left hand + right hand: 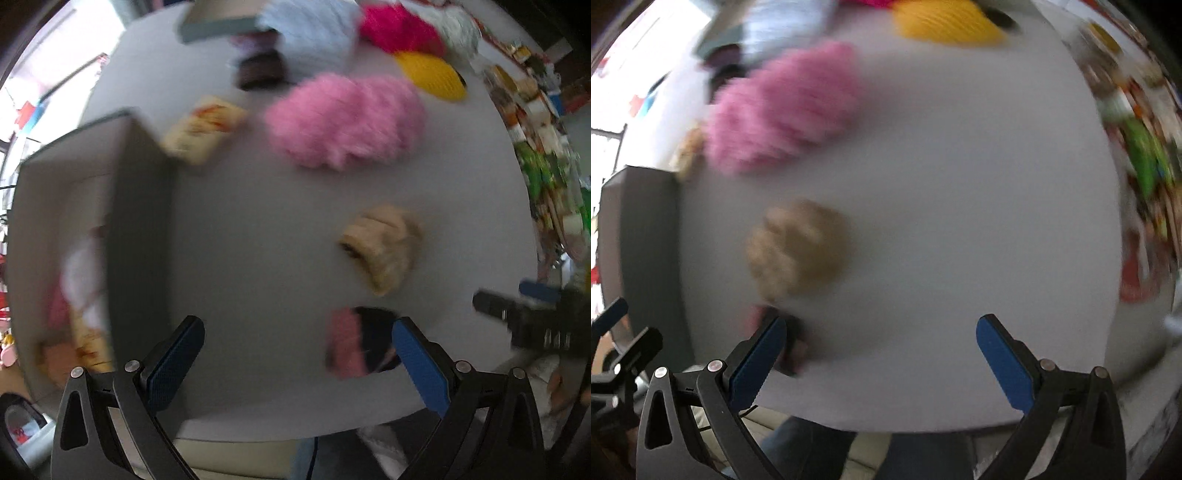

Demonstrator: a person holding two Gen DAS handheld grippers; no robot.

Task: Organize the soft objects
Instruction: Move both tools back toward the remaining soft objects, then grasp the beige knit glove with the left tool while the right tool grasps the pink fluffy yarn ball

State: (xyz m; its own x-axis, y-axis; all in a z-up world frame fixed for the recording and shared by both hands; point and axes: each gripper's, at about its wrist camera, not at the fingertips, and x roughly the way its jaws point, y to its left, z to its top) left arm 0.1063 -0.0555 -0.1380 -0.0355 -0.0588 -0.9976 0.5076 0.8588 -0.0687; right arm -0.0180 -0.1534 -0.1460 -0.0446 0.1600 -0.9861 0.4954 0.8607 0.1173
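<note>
Holding both claws wide and empty, I see my left gripper [297, 354] and right gripper [881, 349] above the desk's [258, 240] near edge; the tan plush [382, 247] lies mid-desk, the grey bin [122, 206] at its left edge.

My left gripper [297, 354] hangs with its blue-padded fingers [173, 363] spread wide, nothing between them. My right gripper [881, 350] is likewise wide apart and empty, though motion blur makes its exact height hard to judge.
</note>
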